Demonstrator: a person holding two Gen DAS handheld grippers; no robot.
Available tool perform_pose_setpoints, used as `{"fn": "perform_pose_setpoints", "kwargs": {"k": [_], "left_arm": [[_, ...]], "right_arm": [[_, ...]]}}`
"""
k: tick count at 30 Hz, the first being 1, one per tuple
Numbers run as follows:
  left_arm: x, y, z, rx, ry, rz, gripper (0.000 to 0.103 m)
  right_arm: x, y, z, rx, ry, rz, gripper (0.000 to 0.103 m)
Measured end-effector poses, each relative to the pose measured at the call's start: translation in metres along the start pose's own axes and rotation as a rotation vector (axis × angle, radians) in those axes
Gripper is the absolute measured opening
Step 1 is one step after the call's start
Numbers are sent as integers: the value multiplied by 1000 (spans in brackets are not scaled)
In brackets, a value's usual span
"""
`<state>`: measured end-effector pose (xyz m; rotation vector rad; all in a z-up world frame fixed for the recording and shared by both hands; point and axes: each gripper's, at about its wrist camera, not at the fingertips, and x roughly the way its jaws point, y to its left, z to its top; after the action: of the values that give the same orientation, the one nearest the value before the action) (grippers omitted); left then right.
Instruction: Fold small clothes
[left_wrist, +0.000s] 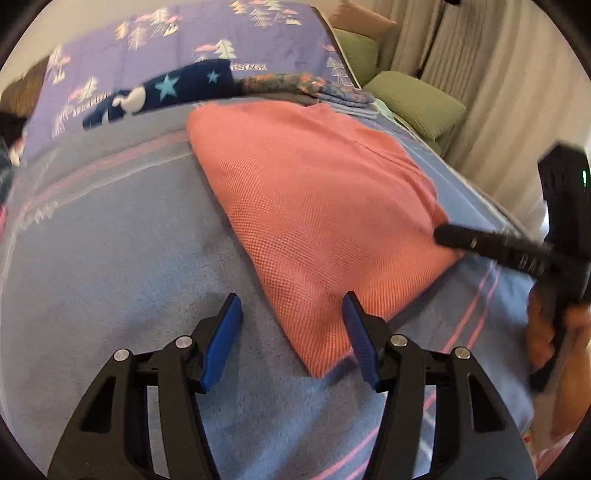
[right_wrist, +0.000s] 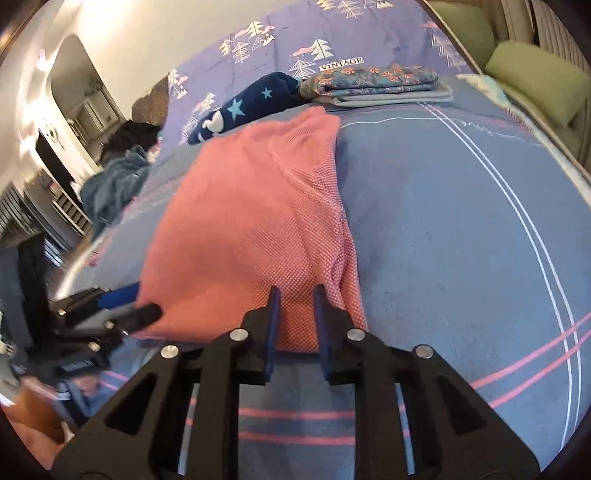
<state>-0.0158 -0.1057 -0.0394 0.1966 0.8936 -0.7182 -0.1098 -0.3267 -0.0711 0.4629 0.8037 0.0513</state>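
Left gripper (left_wrist: 291, 308) near the lens, jaws released wide, straddling the pink garment's (left_wrist: 314, 206) near corner without pinching it. Right gripper (right_wrist: 297, 295) has jaws narrowed around the garment's near edge; fabric sits between them, probably not yet clamped, blur makes it unclear. Garment lies flat on the blue bed (right_wrist: 443, 221). Folded clothes (right_wrist: 373, 86) stacked at far end.
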Motion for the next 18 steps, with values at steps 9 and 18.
{"fn": "perform_pose_setpoints", "kwargs": {"k": [9,18], "left_arm": [[-15,22,46,-111,-105,1,58],[27,31,51,-169,16,-6,66]], "right_arm": [[1,22,60,-95,-87,107,25],[48,1,75,-22,15,54,17]]}}
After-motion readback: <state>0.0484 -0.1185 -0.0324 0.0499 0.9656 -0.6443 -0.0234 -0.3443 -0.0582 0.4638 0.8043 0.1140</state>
